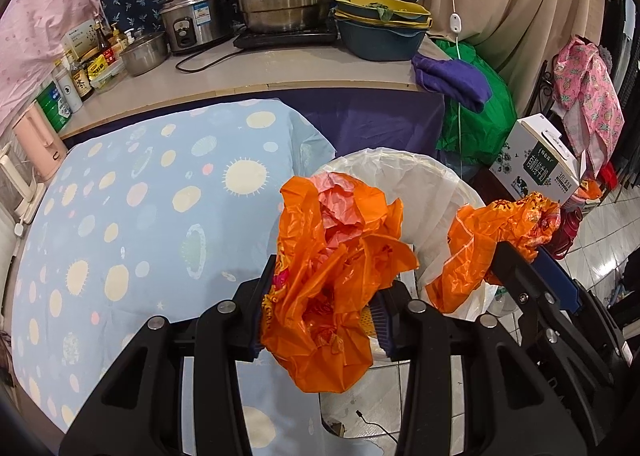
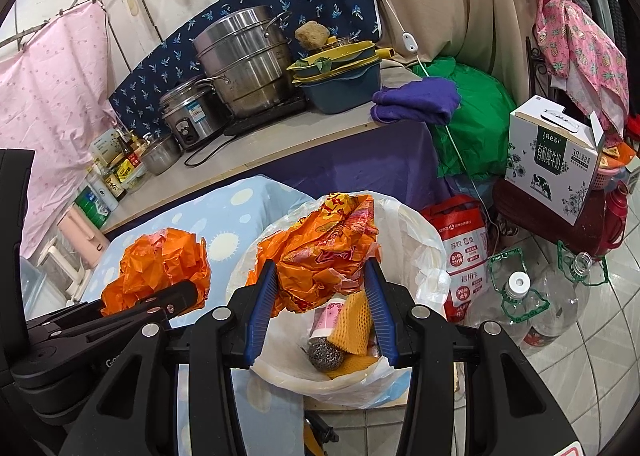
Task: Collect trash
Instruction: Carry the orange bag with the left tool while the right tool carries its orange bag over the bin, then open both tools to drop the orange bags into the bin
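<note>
My left gripper (image 1: 324, 288) is shut on a crumpled orange plastic bag (image 1: 340, 248), held over the near rim of a bin lined with a white bag (image 1: 400, 168). My right gripper (image 2: 320, 264) is shut on a second, printed orange bag (image 2: 324, 240) right above the bin's white liner (image 2: 424, 256). Inside the bin lie a steel scrubber (image 2: 325, 352), a yellow foam net (image 2: 354, 320) and a pink cup (image 2: 326, 316). Each view also shows the other gripper, the right gripper (image 1: 520, 252) and the left gripper (image 2: 188, 292), with its own bag (image 2: 160, 264).
A blue dotted cloth (image 1: 140, 216) covers the surface left of the bin. Behind it a counter (image 1: 280, 72) carries pots, basins and bottles. To the right stand a milk carton box (image 2: 552, 160), a red shopping bag (image 2: 464, 248), clear plastic jugs (image 2: 520, 304) and a green bag (image 2: 472, 116).
</note>
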A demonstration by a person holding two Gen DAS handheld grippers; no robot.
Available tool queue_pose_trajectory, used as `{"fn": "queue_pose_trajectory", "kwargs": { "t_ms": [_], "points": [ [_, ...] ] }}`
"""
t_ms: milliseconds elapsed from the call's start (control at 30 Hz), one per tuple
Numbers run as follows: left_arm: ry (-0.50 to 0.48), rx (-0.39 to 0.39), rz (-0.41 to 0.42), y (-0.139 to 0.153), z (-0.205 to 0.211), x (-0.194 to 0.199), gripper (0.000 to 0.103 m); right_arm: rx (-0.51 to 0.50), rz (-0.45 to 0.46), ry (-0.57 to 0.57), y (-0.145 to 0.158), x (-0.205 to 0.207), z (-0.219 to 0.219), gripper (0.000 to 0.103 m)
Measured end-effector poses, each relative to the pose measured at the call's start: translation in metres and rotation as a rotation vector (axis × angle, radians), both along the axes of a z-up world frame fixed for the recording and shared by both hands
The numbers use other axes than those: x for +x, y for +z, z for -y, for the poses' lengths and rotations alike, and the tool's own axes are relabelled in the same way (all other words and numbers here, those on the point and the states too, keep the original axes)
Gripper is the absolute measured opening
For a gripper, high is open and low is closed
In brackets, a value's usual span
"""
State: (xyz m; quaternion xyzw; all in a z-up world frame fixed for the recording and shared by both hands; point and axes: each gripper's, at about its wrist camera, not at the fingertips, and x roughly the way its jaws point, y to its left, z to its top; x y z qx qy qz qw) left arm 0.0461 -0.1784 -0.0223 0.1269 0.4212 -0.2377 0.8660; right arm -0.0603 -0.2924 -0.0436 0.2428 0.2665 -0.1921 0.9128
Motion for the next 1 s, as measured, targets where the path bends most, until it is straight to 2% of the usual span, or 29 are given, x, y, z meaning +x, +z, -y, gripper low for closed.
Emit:
{"fn": "queue_pose_trajectory", "kwargs": {
  "t_ms": [567, 733, 867, 1000],
  "points": [
    [-0.008, 0.020, -0.001, -0.013, 0.015, 0.009, 0.042, -0.008, -0.025, -0.004, -0.011, 0.012, 0.007, 0.044],
    [0.016, 0.003, -0.005, -0.013, 0.013, 0.016, 0.054, -0.008, -0.025, -0.015, -0.011, 0.018, 0.012, 0.049],
    [0.042, -0.006, -0.019, -0.015, 0.009, 0.024, 0.066, -0.011, -0.030, -0.022, -0.011, 0.022, 0.015, 0.052],
    [0.034, -0.005, -0.006, -0.014, 0.010, 0.027, 0.069, -0.018, -0.032, -0.026, -0.010, 0.024, 0.016, 0.055]
  ]
}}
